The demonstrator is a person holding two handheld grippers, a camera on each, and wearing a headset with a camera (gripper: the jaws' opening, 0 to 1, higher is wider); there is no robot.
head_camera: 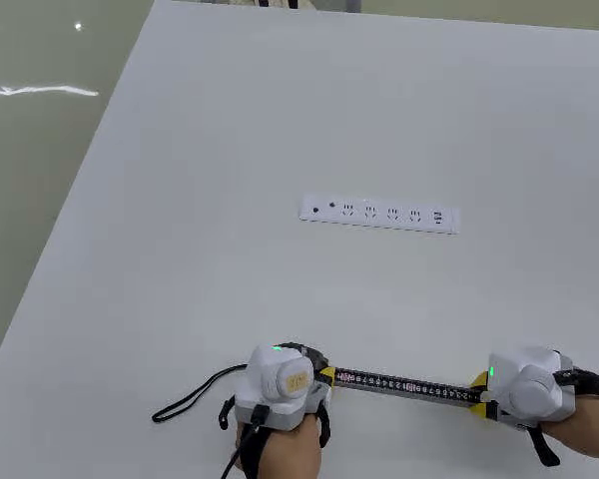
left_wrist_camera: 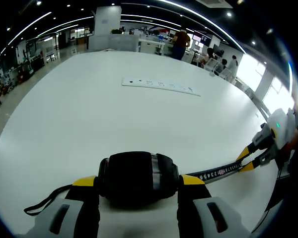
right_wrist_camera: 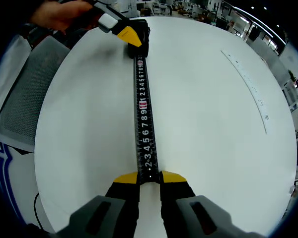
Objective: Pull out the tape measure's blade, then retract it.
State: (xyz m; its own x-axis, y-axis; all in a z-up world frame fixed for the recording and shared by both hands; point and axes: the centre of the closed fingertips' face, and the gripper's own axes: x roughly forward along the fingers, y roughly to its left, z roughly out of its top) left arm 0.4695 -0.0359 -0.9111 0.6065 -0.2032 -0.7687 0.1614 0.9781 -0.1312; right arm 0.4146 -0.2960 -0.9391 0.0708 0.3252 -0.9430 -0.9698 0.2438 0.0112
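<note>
My left gripper [left_wrist_camera: 138, 181] clamps the light, hard tape measure case [right_wrist_camera: 139, 35], my right gripper [right_wrist_camera: 149, 177] pinches the blade [right_wrist_camera: 144, 119] at its tip, thin springy steel likely to snap back.

A plain white counter [head_camera: 230, 120] runs wide and bare for most of its surface. A white power strip [head_camera: 378, 214] lies flat near its middle (one row of sockets, long side across the head view). Near the front edge, to the left, a black strap [head_camera: 190, 397] lies in a loose loop on the counter.
</note>
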